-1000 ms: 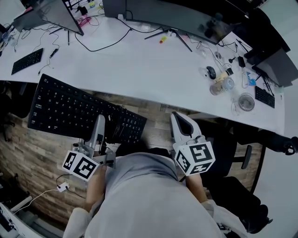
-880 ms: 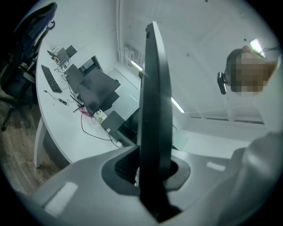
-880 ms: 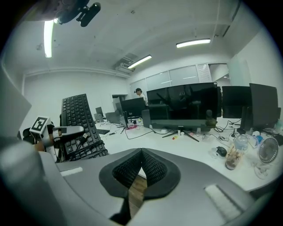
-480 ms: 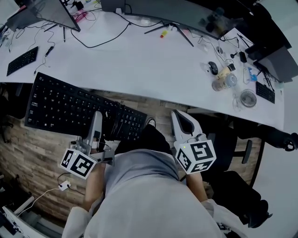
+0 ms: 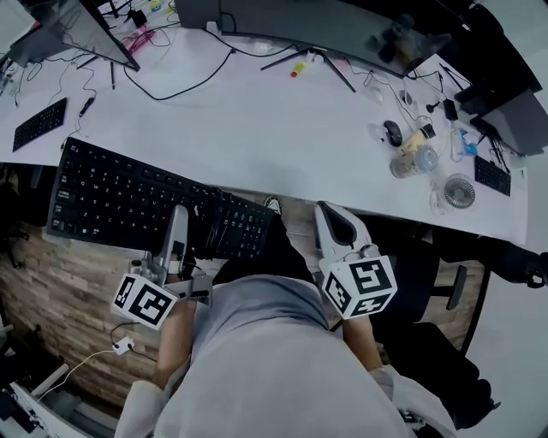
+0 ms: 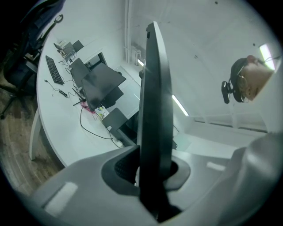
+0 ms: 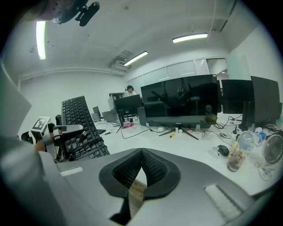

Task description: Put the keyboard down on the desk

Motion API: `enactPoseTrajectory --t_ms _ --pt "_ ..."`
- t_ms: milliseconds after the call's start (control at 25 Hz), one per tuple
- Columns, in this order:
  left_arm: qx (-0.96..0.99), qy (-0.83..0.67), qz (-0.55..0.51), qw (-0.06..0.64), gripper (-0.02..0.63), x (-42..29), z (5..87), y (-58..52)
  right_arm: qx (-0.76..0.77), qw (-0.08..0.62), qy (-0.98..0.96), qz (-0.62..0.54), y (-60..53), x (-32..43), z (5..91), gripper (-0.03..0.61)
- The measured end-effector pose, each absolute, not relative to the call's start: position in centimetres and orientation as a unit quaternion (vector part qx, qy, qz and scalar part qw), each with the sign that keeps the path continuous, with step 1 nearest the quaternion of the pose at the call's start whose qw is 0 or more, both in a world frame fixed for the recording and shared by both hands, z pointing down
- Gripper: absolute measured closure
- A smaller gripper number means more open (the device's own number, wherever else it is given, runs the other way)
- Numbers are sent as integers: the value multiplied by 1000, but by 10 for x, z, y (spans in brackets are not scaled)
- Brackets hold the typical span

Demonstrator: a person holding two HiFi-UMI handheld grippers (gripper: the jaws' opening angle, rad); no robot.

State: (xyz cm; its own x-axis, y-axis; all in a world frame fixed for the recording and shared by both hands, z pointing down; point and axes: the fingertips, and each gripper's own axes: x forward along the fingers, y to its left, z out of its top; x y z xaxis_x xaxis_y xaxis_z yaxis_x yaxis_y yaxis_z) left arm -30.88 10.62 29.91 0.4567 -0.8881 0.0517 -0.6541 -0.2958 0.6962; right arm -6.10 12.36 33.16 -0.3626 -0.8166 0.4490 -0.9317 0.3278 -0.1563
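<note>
The keyboard (image 5: 154, 205) is black, long and full-size, with a number block at its right end. In the head view it lies out at my 10 o'clock, slanting from upper left to lower right. Its far left corner laps over the edge of the white worktop (image 5: 257, 120), and the rest hangs above the wooden floor (image 5: 51, 282). In the right gripper view it stands steeply tilted at 9 o'clock (image 7: 82, 128).

Across the worktop at 12 o'clock stands a wide dark monitor (image 5: 325, 26), with a black cable (image 5: 184, 81) looping in front of it. A small keyboard (image 5: 40, 122) lies at far 10 o'clock. At 2 o'clock there is a cluster of a mouse (image 5: 390, 133), a bottle (image 5: 415, 158) and a little fan (image 5: 460, 188). The stretch of worktop just beyond the keyboard is bare white.

My left gripper (image 5: 177, 224) has its jaws clamped on the keyboard's near edge, towards its right end. In the left gripper view the board (image 6: 152, 110) runs edge-on straight up between the pads. My right gripper (image 5: 334, 224) hangs at 1 o'clock, well apart from the keyboard. Its jaws (image 7: 140, 174) are pressed together on nothing, with floor showing below them.
</note>
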Motion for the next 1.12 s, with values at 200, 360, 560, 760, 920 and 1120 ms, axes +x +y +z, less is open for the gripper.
enactPoseTrajectory --t_ms 200,360,560,760,920,1120 --pt "780 -487 -180 348 614 -283 296 54 542 145 -802 204 72 -37 330 583" --pt "779 -486 -180 353 614 -267 296 24 540 145 -803 208 43 -23 334 583" --pt "775 -488 -187 356 614 -254 295 -9 537 140 -806 208 7 -9 334 583" --pt "771 -489 -190 362 614 -239 295 -41 533 134 -809 208 -28 3 336 583" --pt "768 -489 -192 367 614 -224 295 -62 530 132 -811 210 -50 15 338 583" --pt "767 -486 -196 370 614 -201 296 -88 526 130 -814 211 -75 34 340 583"
